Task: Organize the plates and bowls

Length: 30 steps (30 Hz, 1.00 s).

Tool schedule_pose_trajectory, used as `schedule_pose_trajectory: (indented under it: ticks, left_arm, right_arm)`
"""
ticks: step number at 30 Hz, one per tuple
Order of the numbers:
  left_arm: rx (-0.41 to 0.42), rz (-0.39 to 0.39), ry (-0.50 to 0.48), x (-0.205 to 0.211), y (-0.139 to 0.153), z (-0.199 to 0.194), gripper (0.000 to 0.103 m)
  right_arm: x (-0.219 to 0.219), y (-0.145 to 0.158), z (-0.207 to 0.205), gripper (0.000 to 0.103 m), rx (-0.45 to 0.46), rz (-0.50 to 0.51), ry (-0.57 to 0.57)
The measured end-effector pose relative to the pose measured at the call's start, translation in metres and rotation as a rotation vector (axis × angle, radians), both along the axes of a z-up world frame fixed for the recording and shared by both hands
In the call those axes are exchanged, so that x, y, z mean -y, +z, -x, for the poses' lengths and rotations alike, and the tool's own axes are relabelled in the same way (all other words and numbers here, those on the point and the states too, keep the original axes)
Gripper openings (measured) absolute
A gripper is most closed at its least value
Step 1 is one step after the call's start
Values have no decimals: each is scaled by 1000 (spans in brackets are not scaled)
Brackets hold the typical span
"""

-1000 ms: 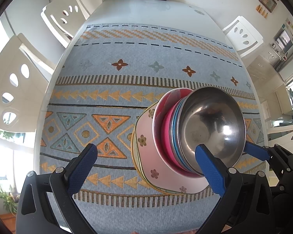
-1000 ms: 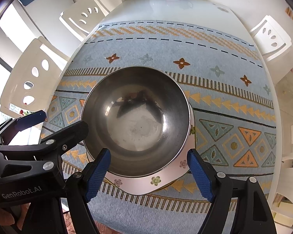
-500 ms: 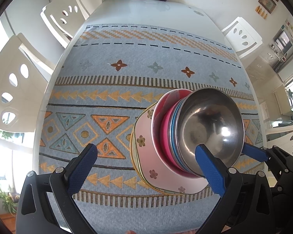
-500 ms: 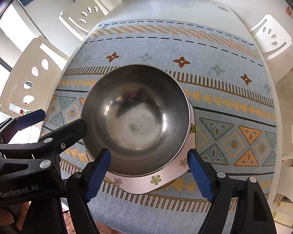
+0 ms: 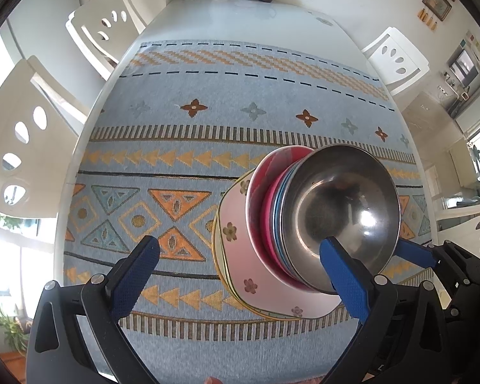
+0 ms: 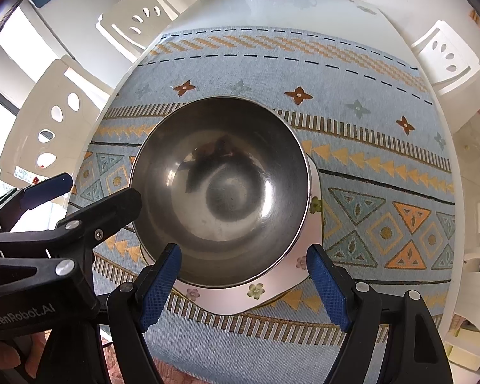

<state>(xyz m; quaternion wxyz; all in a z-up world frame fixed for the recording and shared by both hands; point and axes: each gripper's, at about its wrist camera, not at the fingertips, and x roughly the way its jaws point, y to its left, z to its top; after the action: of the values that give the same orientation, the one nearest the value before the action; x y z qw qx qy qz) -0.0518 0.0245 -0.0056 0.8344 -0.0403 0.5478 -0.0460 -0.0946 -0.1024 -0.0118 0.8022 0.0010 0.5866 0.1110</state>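
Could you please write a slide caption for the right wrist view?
Open right gripper faces a steel bowl stacked on a pink floral plate, on a patterned tablecloth.

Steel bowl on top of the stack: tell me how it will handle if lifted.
The steel bowl looks thin-walled, so probably light and rigid. Its polished, glare-streaked surface may slip between pads. Nested loosely on the colored bowls, it should lift free.

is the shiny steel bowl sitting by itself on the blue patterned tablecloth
No, the shiny steel bowl tops a stack of pink and blue bowls on a pink flowered plate.
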Motion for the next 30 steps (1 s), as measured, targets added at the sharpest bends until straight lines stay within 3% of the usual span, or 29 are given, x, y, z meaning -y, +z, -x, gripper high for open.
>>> schedule_pose_trajectory:
  ticks: [30]
  left_arm:
    - [-1,-44,8,4,-2,-7,100]
  right_arm:
    - [5,-7,-9,79,-36,-9,2]
